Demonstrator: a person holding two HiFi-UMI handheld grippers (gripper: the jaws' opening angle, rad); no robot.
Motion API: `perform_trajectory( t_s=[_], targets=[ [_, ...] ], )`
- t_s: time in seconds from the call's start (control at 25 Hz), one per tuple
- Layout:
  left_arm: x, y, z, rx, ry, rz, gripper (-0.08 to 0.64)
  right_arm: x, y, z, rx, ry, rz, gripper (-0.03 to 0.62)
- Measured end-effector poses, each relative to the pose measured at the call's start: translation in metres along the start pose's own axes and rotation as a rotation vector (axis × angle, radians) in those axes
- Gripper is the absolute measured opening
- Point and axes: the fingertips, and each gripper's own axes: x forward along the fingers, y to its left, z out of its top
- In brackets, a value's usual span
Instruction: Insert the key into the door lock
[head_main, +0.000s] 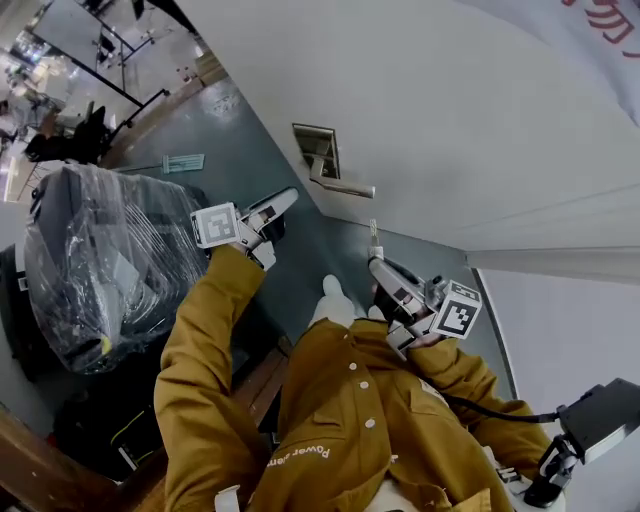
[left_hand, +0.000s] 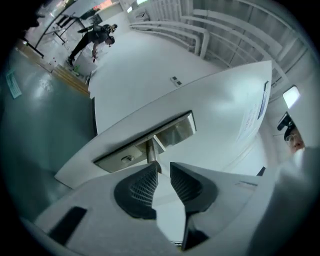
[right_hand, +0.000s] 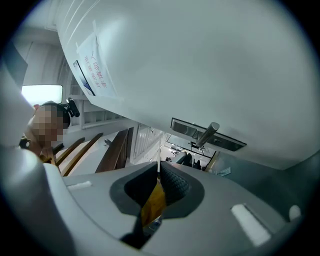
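Grey-green floor (head_main: 250, 170) below left gripper (head_main: 283, 200); plastic-wrapped bundle (head_main: 100, 260) to its left; white wall (head_main: 450, 100) ahead; bright hall (head_main: 60, 50) far beyond.

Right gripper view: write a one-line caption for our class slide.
Right gripper, shut on the key, faces the handle plate on the white door.

grippers: two, left gripper (head_main: 287, 198) and right gripper (head_main: 374, 262)
marker cubes: two, left cube (head_main: 216, 225) and right cube (head_main: 457, 308)
key (head_main: 373, 234): one
door (head_main: 450, 110): one
door handle (head_main: 345, 186): one
lock plate (head_main: 318, 143): one
notice (right_hand: 92, 65) on door: one
plastic-wrapped bundle (head_main: 100, 260): one
people: two, wearer (head_main: 340, 420) and distant figure (left_hand: 95, 37)
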Motion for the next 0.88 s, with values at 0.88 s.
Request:
perform_trajectory(
  t_s=[0.88],
  targets=[
    [0.075, -0.04, 0.005, -0.187, 0.18, -0.399, 0.125, 0.023, -0.008, -0.014, 0.024, 0.082, 0.025, 0.028]
  ],
)
